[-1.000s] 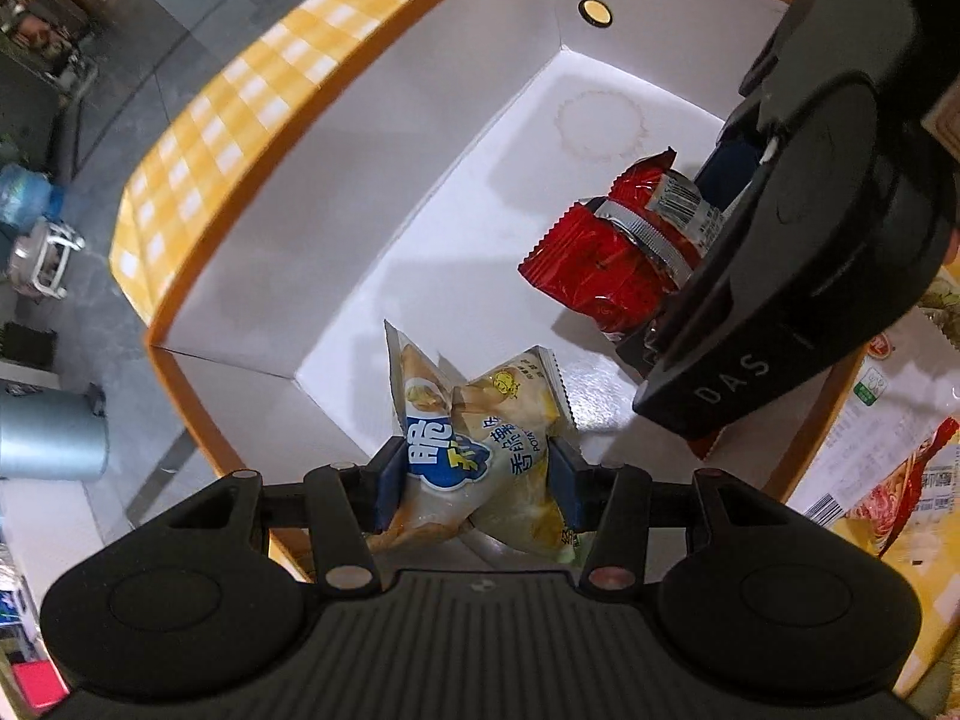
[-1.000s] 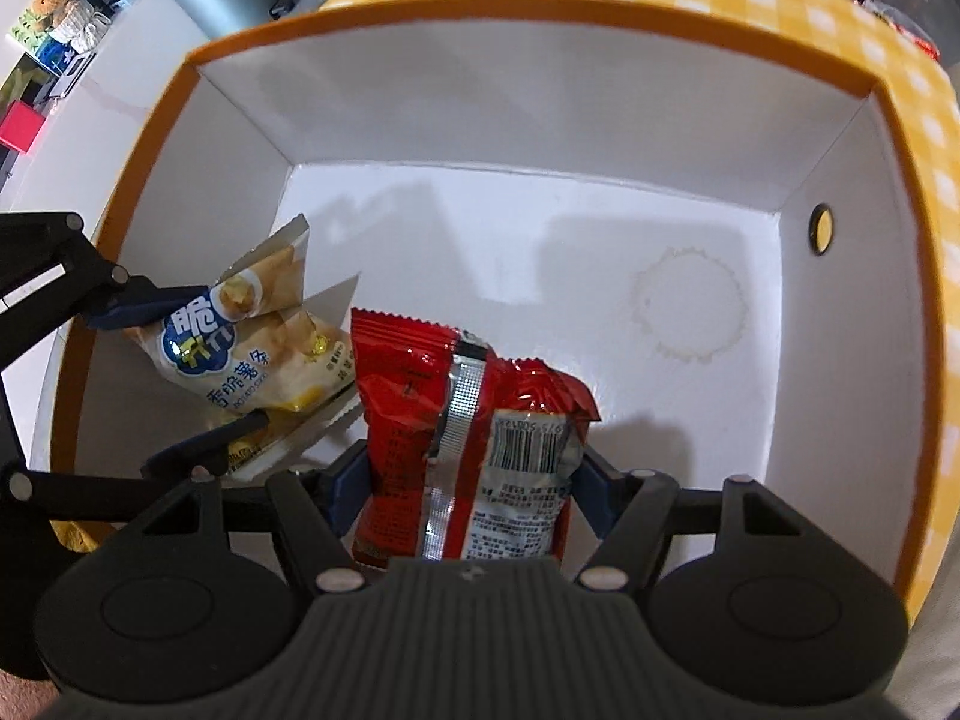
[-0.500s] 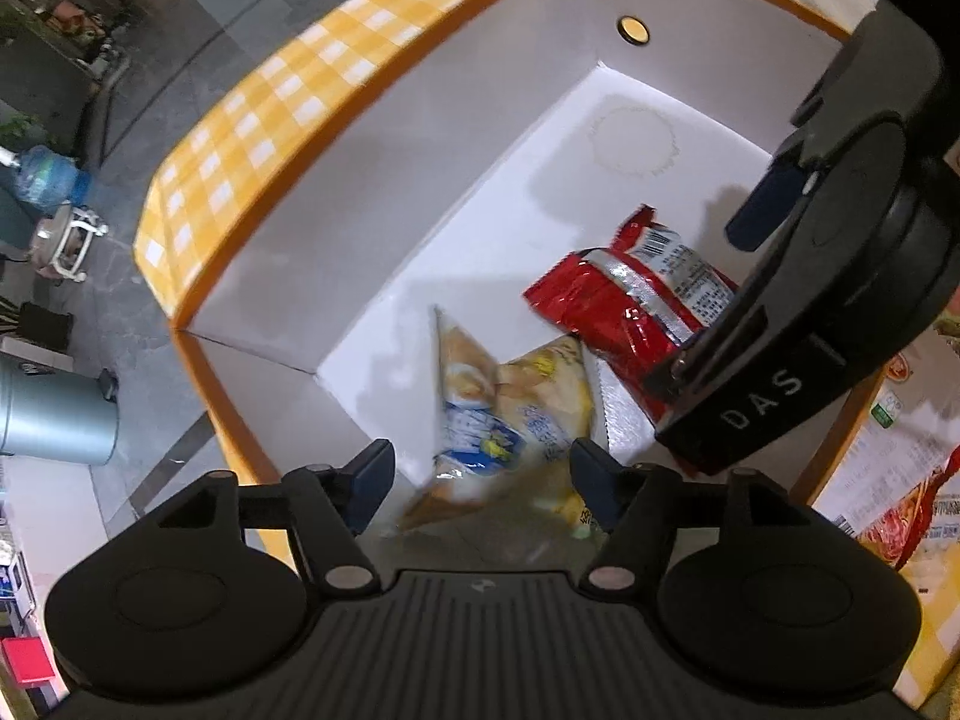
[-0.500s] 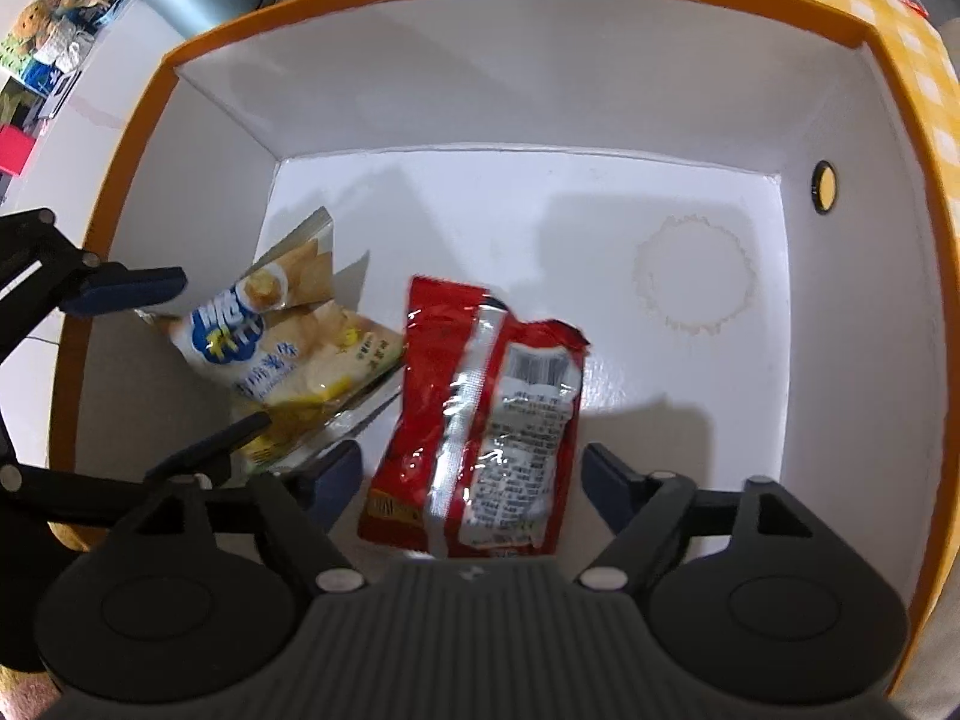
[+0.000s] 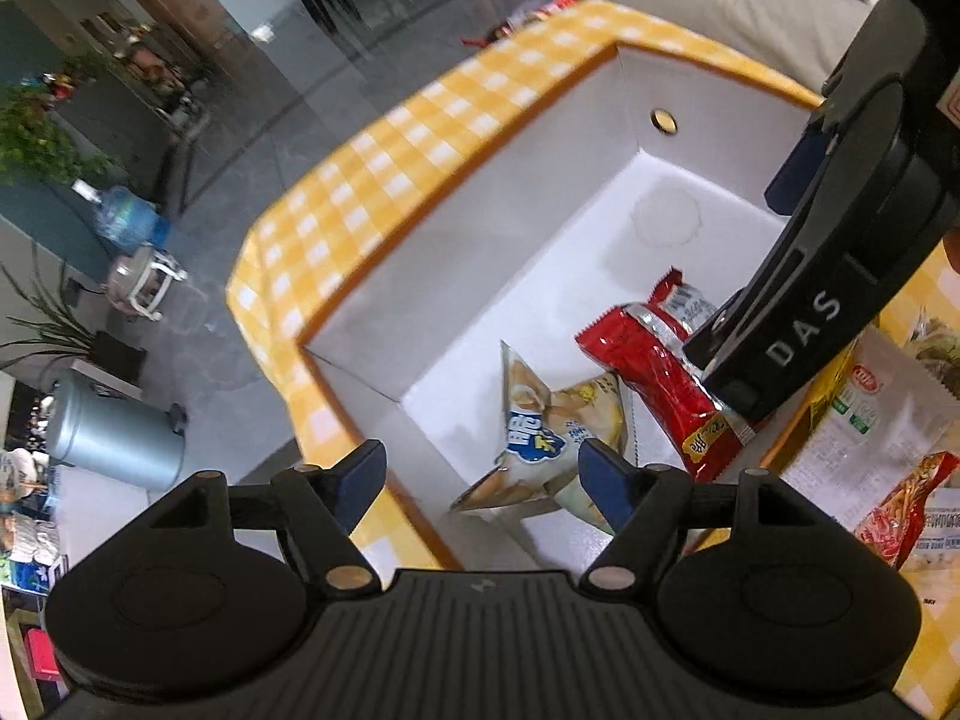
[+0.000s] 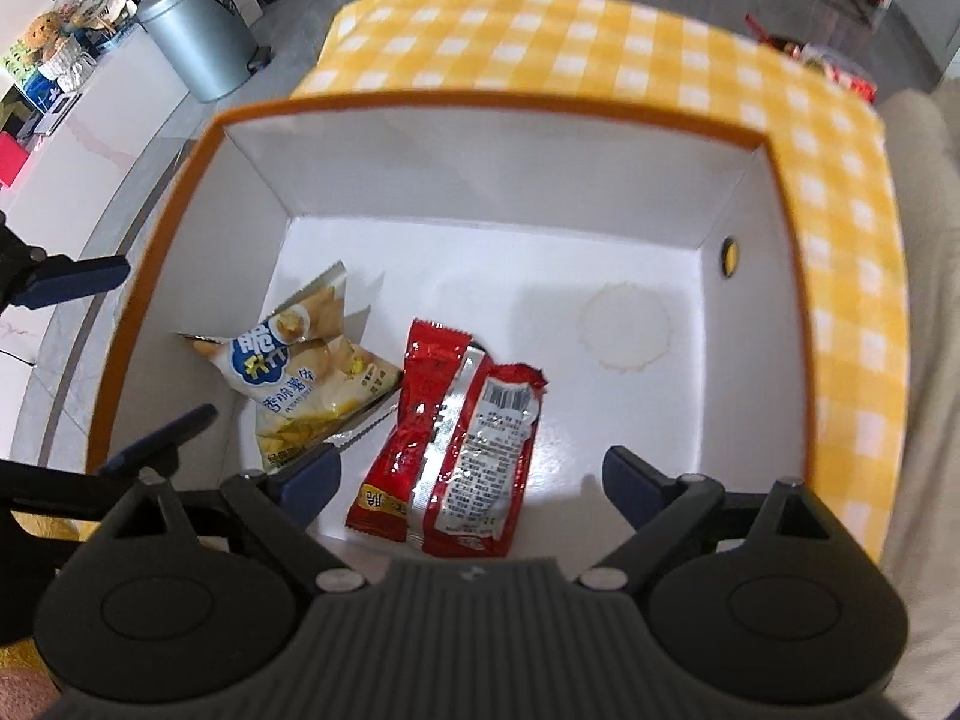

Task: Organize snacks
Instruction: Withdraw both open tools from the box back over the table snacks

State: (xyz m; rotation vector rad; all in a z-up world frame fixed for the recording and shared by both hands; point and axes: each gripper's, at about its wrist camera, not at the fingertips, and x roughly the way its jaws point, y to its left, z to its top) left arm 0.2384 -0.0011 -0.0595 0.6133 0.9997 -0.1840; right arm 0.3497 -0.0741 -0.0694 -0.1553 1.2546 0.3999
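A yellow-checked box [image 6: 852,276] with a white inside [image 5: 540,276] holds two snack packs. A pale yellow chip bag [image 6: 306,372] lies at its left; it also shows in the left wrist view [image 5: 552,426]. A red snack pack [image 6: 462,438] lies beside it, seen too in the left wrist view [image 5: 654,372]. My left gripper [image 5: 480,480] is open and empty above the box's near corner. My right gripper [image 6: 468,480] is open and empty above the red pack; its body [image 5: 840,276] shows in the left wrist view.
More snack packs [image 5: 876,438] lie on the yellow-checked surface right of the box. A grey bin [image 6: 198,30] and a water bottle [image 5: 126,222] stand on the floor beyond. A round stain [image 6: 624,330] marks the box floor.
Both grippers opened and let go: the chip bag and the red pack dropped to the box floor. Both grippers then rose and pulled back from the box.
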